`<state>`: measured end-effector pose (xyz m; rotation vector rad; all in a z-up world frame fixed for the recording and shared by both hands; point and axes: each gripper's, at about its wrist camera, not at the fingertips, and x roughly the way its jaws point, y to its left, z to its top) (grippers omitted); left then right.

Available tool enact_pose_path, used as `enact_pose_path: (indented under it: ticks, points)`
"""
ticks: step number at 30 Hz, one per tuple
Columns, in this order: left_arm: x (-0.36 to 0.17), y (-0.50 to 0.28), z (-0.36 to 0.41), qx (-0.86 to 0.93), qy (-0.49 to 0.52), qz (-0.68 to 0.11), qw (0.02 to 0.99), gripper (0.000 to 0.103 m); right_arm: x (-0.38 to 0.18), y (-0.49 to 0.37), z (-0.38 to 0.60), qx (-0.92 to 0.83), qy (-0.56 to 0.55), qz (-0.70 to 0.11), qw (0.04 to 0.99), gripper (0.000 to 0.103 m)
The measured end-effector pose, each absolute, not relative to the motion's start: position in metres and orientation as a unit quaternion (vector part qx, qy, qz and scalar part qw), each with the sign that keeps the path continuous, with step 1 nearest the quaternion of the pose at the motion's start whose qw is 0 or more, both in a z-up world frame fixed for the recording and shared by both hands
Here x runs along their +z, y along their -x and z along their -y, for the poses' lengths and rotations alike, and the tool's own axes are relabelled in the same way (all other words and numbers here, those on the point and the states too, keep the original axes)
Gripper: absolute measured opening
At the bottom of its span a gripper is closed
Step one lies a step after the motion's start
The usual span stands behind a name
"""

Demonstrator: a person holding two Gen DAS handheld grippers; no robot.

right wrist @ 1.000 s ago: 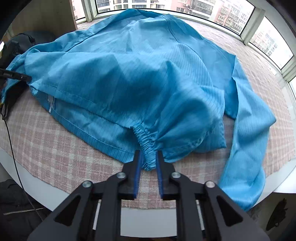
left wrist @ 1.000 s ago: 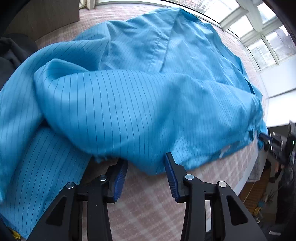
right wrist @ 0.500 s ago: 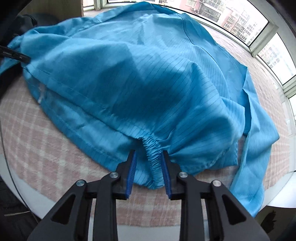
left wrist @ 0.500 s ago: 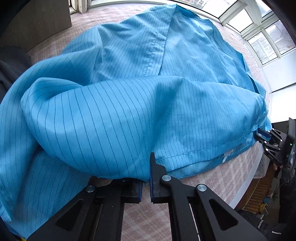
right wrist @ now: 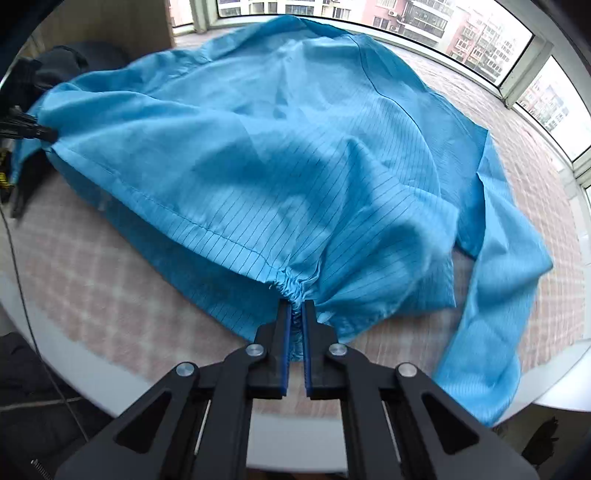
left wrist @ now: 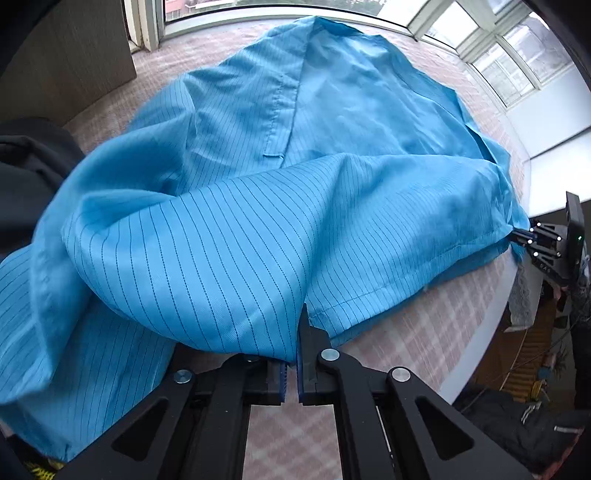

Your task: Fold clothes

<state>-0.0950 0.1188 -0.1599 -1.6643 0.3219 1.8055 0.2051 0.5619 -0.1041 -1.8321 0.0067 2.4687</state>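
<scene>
- left wrist view: the left gripper has its fingers drawn together on the hem of the blue garment, with the striped cloth draped over the left finger and only a thin slit between the blue pads.
- the blue garment lies spread across the round table, which has a pink checked cloth; a lifted fold of it rises between the two grippers.
- at the far right of this view the right gripper pinches the other end of the same hem, out past the table edge.
- a dark garment lies at the left, beside the blue one.
- right wrist view: the right gripper is clamped on the gathered elastic cuff of the blue garment, the bunched cloth squeezed between its blue pads.
- one sleeve trails down to the right and hangs over the table rim.
- at the far left the left gripper holds the hem, which runs taut and raised above the table.
- windows curve behind the table.
</scene>
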Motion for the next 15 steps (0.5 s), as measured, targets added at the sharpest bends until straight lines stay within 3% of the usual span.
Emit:
enact_pose_path:
  ticks: [7, 10, 15]
  points:
    - [-0.123, 0.028, -0.080, 0.642, 0.672, -0.121, 0.349, 0.005, -0.056, -0.274, -0.515, 0.785, 0.619, -0.018, -0.008, 0.005]
    - [-0.140, -0.015, -0.062, 0.598, 0.713, -0.158, 0.330, 0.015, -0.077, -0.302, -0.492, 0.740, 0.670, -0.038, -0.031, 0.006]
    - [-0.154, -0.029, -0.025, 0.585, 0.742, -0.135, 0.298, 0.015, -0.095, -0.330, -0.472, 0.697, 0.715, -0.037, -0.037, 0.007]
